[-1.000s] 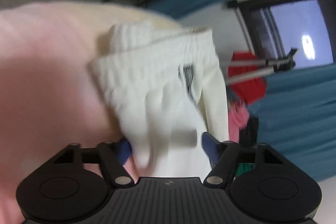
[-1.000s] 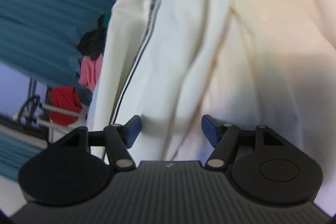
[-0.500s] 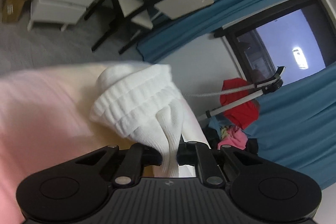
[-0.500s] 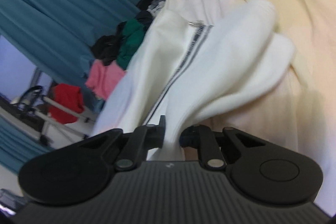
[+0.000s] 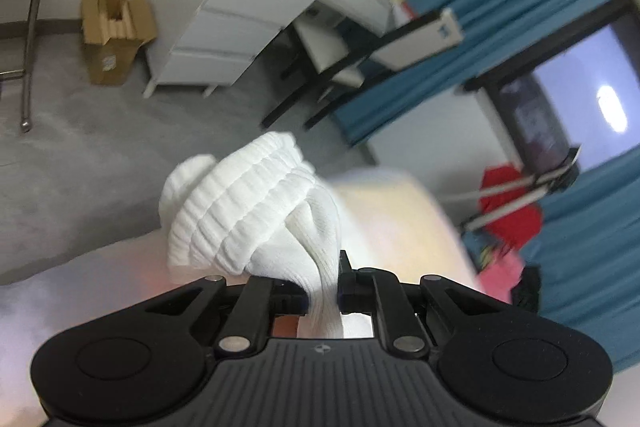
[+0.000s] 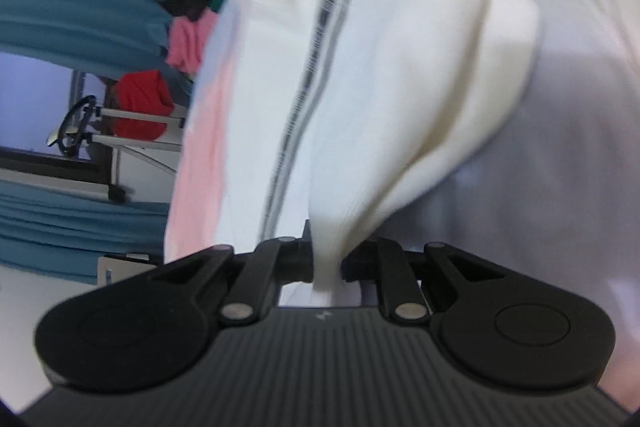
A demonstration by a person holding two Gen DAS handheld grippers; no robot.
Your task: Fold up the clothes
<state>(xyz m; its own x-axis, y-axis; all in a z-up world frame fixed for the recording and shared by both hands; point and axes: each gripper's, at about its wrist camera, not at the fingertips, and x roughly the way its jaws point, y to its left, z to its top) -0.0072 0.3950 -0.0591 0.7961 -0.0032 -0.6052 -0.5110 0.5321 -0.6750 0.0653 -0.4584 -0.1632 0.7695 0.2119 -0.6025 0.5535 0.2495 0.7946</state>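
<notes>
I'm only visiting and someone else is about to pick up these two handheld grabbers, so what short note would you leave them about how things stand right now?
Left gripper: shut on the ribbed hem of the white zip-up knit garment.
Right gripper: shut on another bunch of the same garment, beside its grey zipper.
Where: the garment is lifted and hangs bunched from both grippers over the pastel pink-and-yellow bedsheet.
Done: both grips taken.
Left: spread it flat and make every fold; none is visible yet.

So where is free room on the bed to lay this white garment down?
The pastel sheet is bare just beyond the white garment in the left view, and to its right in the right view. The far corner by the curtain is crowded with piled clothes.
</notes>
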